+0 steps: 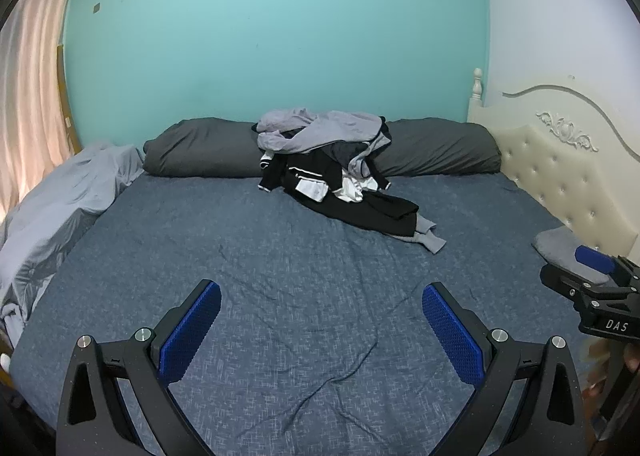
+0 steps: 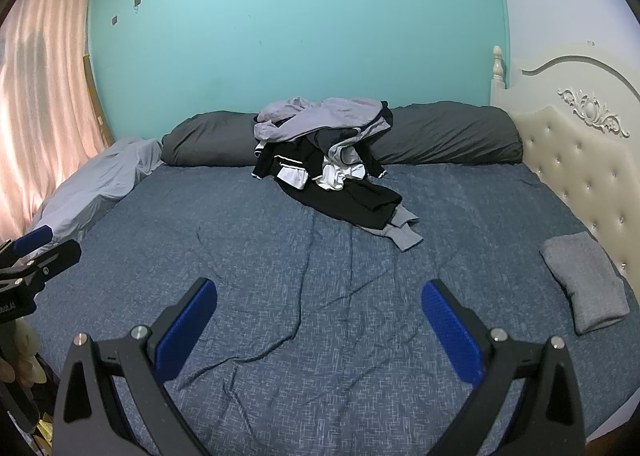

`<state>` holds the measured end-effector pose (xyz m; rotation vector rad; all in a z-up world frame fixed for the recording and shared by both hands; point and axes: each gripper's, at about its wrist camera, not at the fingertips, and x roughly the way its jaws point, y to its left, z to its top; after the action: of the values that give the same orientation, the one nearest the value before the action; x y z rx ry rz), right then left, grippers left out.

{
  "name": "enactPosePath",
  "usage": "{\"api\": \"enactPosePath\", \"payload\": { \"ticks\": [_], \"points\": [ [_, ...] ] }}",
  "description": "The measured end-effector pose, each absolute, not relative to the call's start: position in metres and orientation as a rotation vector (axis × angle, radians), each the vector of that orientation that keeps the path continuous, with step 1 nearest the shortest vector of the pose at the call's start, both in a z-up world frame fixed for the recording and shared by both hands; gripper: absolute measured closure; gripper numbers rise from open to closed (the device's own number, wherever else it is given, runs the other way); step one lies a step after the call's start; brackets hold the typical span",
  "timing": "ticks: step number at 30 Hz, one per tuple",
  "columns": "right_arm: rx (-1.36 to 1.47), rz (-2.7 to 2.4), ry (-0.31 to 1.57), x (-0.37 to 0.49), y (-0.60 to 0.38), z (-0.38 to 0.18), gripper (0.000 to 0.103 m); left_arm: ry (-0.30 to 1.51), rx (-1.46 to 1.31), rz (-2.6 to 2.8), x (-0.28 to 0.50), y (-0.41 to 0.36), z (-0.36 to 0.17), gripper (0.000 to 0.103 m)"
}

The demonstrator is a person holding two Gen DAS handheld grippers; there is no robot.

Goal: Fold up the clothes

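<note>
Both tongs are held above the near part of the bed with nothing between their blue pads: the left gripper (image 1: 322, 330) is spread wide, and the right gripper (image 2: 319, 330) is likewise spread wide. Beneath them, a wrinkled blue sheet (image 2: 304, 296) is seen covering the mattress, bounded at the far side by a teal wall (image 1: 280, 35) and at the right by a cream tufted headboard (image 2: 580, 159). A pink curtain (image 1: 28, 95) is shown at the left edge. A long dark grey pillow (image 1: 436, 151) is laid along the far edge of the bed, and a crumpled pale grey cover (image 2: 96, 179) is bunched at the far left corner. The pile of unfolded clothes (image 2: 324, 159), grey on top and black and white below, is heaped at the middle of the far side, resting partly against the pillow, well apart from both tongs. A folded grey garment (image 2: 584, 284) is set near the headboard, to the right of the right gripper.
</note>
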<state>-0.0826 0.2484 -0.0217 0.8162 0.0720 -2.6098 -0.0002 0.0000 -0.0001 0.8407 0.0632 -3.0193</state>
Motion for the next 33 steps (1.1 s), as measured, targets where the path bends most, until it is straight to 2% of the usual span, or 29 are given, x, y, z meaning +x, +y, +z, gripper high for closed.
{"api": "enactPosePath", "payload": {
  "ticks": [33],
  "points": [
    [0.840,-2.609,0.086,-0.108,0.249,-0.022,0.000,0.099,0.858,-2.993,-0.026,0.004,-0.005,0.000]
  ]
}}
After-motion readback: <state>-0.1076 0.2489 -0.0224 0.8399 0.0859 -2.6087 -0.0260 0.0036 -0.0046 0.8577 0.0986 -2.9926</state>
